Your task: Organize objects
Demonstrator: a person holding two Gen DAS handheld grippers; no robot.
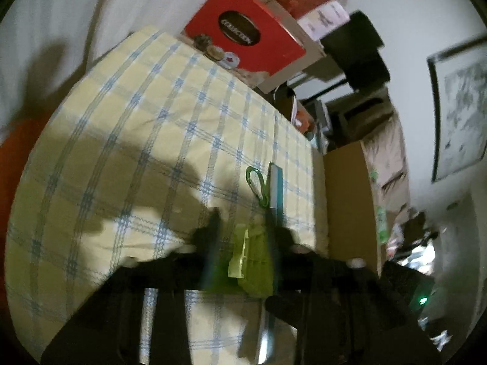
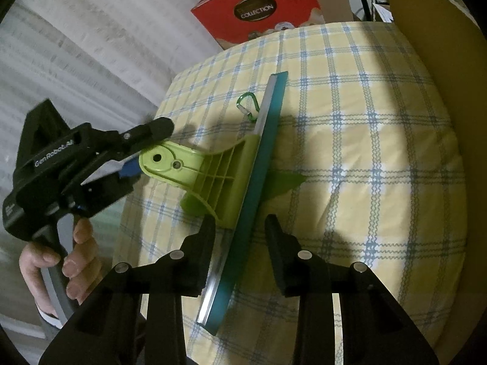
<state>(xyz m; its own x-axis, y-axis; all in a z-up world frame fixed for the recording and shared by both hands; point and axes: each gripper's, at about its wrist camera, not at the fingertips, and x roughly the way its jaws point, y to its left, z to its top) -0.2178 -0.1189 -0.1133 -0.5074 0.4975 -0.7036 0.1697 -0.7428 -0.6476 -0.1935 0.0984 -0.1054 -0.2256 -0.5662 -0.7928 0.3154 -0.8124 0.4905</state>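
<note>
A squeegee with a lime-green handle and a long teal blade lies across the yellow checked cloth. My left gripper comes in from the left and is shut on the round end of the handle. In the left wrist view the green handle sits between that gripper's fingers, with the blade beyond. My right gripper stands open astride the near part of the blade, its pads apart from it. A green carabiner lies by the blade's far end.
A red box stands at the far edge of the cloth. A tan board rises along the right side. A hand holds the left gripper's grip. Cluttered shelves lie beyond the table edge.
</note>
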